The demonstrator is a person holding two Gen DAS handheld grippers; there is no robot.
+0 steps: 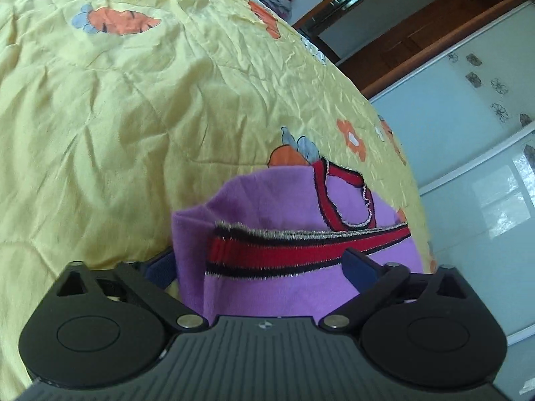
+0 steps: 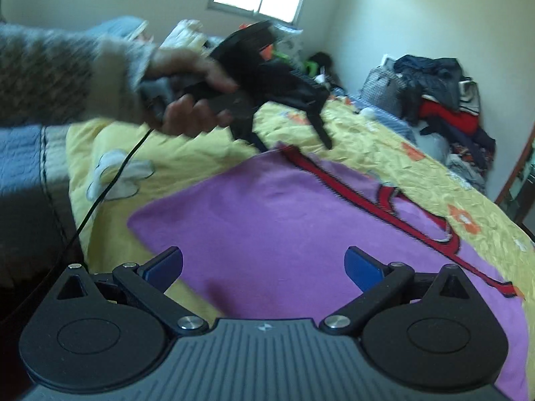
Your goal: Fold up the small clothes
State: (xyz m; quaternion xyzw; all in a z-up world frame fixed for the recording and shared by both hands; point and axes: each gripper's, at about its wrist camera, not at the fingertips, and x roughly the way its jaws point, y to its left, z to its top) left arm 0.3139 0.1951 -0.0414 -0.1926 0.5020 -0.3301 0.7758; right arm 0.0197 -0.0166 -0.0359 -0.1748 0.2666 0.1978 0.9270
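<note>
Left wrist view: left claw (image 1: 259, 264) is straddling a raised corner of the purple garment (image 1: 267, 200) at its red striped trim (image 1: 301, 245) — fingers wide, pads not visibly pressing, so released. Right wrist view: right claw (image 2: 264, 267) is hovering released over the same garment (image 2: 284, 227), which is lying spread on the yellow bedspread (image 2: 384, 153); the left hand (image 2: 190, 100) is working at the far corner. Judgement — the corner grasp is coming up. Best to be pinching both layers at the trim, then lifting evenly so the fold lands square.
</note>
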